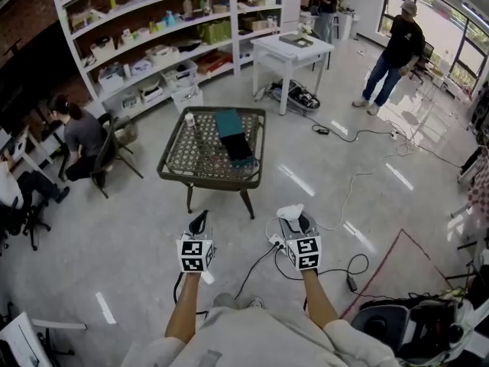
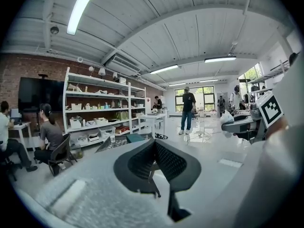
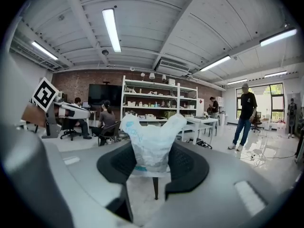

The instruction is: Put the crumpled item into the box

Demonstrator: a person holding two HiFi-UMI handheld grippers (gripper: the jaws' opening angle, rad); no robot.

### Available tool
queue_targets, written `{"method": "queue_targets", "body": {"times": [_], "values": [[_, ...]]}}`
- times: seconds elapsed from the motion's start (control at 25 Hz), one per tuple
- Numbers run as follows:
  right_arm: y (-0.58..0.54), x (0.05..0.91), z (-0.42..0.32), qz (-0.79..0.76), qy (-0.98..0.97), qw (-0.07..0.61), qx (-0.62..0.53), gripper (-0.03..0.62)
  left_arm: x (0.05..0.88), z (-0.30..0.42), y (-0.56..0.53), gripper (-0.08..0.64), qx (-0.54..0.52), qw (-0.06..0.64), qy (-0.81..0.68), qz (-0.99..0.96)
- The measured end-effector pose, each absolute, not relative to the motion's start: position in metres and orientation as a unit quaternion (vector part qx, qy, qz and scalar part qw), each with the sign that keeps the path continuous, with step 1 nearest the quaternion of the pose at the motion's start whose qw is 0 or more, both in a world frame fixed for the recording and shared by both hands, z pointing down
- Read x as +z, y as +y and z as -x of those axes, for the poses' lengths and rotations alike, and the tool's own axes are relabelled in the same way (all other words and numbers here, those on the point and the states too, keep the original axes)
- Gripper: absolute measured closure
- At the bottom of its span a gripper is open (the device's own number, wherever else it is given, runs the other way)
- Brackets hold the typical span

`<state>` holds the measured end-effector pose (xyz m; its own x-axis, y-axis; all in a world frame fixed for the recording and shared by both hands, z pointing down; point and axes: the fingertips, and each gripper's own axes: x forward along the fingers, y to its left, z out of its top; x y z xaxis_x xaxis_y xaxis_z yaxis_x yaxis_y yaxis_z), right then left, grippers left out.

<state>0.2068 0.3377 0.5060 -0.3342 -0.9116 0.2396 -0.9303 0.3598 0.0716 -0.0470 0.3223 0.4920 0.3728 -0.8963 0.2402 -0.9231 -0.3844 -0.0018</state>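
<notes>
Right tongs (image 1: 296, 224) clench the crumpled white wrapper (image 3: 151, 139); left tongs (image 2: 153, 158) are closed on nothing. The pickup looks done. Carrying the wrapper to the box (image 1: 233, 138) on the table (image 1: 177, 155) remains.

A dark metal table with a woven mesh top (image 1: 187, 155) stands on the glossy grey floor (image 1: 321, 182). A small white cup (image 1: 189, 118) sits near its far-left corner. White open shelving (image 1: 145, 40) lines the far wall.

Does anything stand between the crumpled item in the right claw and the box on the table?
Nothing visible does: the right claw grips the crumpled item, and only open floor lies before the table with the box.
</notes>
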Motion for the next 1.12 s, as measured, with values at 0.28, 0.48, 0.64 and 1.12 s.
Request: {"method": "queue_targets", "body": {"times": [0.28,0.48,0.64,1.12], "values": [[0.325,0.516,-0.202,-0.554,-0.822,0.126,0.045,0.416,0.499,0.049,0.314,0.554,0.105,0.073,-0.557,-0.821],[0.307,0.522,-0.195,-0.547,-0.826,0.130,0.050,0.416,0.506,0.056,0.298,0.554,0.106,0.078,-0.562,-0.817],[0.289,0.529,-0.188,-0.542,-0.828,0.134,0.054,0.416,0.513,0.060,0.282,0.554,0.108,0.084,-0.563,-0.815],[0.180,0.540,-0.156,-0.544,-0.824,0.150,0.056,0.416,0.531,0.090,0.168,0.554,0.102,0.098,-0.558,-0.818]]}}
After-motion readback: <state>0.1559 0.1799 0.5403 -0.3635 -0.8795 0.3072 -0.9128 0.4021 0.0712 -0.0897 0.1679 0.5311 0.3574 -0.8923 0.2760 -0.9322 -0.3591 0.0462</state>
